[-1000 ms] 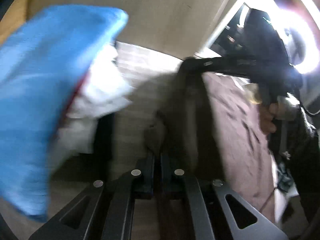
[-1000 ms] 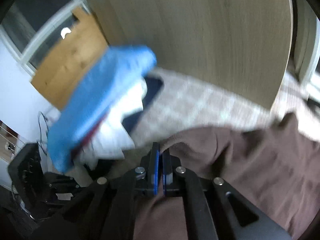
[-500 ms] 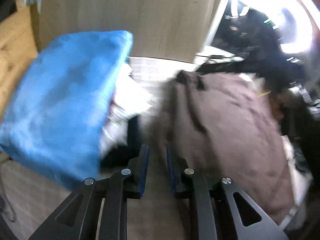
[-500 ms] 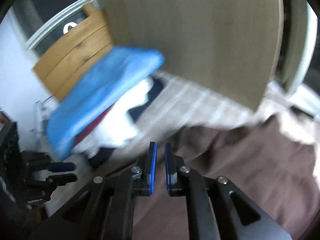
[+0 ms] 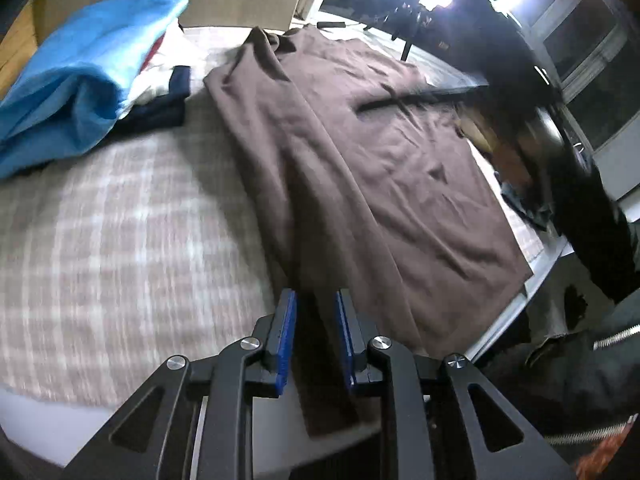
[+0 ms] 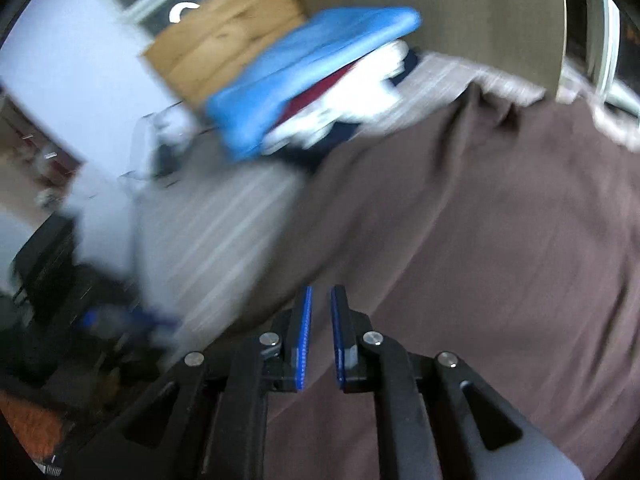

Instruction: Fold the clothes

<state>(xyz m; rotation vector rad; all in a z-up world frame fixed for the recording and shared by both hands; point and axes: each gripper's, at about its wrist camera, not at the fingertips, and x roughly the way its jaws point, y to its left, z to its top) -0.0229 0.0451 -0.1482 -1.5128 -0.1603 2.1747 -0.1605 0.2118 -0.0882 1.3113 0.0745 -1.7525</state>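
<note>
Two black two-finger grippers with blue pads are hovering over a brown fabric garment (image 5: 360,152) lying spread on a beige checked bed cover (image 5: 120,220).

The left gripper (image 5: 314,304) is standing with its jaws parted a moderate gap, straddling the garment's near, doubled-over left edge without pinching it; the right gripper (image 6: 319,300) is showing a narrow gap with nothing between its pads, brown cloth lying below. The garment is lying mostly flat, one long side folded inward, its near end reaching toward the bed's edge. A stack of folded clothes topped by a blue fabric piece (image 5: 80,64) is sitting just beside its far left corner. The risk, as I judge it: a pinch catching only the top layer, or a fast lift, could be dragging the fold open or pulling the hem off the bed.
</note>
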